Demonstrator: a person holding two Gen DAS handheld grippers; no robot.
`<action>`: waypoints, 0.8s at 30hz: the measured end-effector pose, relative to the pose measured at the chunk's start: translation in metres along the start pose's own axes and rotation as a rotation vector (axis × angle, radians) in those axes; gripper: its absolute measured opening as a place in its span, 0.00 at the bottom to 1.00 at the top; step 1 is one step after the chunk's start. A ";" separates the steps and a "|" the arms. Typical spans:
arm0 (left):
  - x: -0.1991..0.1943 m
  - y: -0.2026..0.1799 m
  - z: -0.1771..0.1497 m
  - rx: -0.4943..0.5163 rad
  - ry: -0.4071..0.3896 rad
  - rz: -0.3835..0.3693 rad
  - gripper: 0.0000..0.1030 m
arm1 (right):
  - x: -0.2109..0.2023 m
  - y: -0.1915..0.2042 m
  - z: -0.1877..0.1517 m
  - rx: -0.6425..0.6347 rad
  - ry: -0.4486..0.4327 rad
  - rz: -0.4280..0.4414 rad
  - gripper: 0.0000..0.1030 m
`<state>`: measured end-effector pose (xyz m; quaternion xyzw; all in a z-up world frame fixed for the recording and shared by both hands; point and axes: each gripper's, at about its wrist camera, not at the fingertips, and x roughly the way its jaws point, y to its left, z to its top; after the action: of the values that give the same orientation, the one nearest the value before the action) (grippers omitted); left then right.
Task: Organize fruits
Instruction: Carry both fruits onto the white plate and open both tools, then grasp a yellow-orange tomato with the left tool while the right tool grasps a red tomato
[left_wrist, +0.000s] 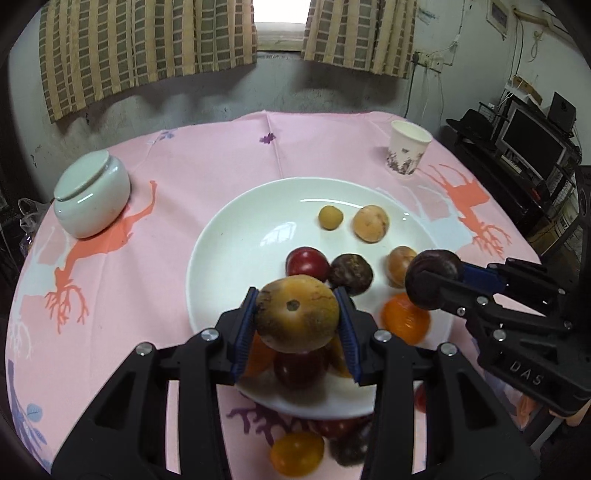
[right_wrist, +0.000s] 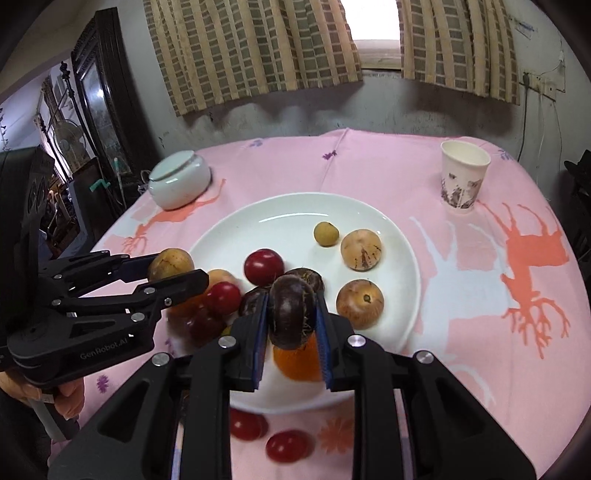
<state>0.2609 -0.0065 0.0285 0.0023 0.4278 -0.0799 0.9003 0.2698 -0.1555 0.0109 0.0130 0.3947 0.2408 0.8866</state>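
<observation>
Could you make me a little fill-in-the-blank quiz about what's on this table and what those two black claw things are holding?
1. The left gripper holds a yellow-brown fruit, and the right gripper holds a dark ____ fruit.
2. Both held fruits hang above the white ____.
3. The paper cup stands on the ____ tablecloth.
4. The white jar has its lid ____.

Missing words: purple; plate; pink; on

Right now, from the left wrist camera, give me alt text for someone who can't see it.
The left gripper clamps a yellow-brown fruit above a white plate of mixed fruits, while the right gripper holds a dark purple fruit at the plate's right side. The pink tablecloth also carries a lidded white jar, a paper cup and a few loose fruits near the plate's near edge.
</observation>
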 end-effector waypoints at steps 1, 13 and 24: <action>0.007 0.002 0.001 -0.004 0.008 0.001 0.40 | 0.006 -0.001 0.000 0.000 0.000 0.001 0.23; 0.002 0.004 0.002 -0.017 -0.025 0.024 0.65 | 0.001 -0.010 -0.007 0.034 -0.016 0.001 0.25; -0.062 0.004 -0.049 0.018 -0.055 0.045 0.71 | -0.059 -0.009 -0.052 0.034 -0.008 -0.022 0.26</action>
<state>0.1854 0.0095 0.0450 0.0177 0.4019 -0.0636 0.9133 0.2031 -0.1977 0.0144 0.0246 0.3952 0.2244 0.8904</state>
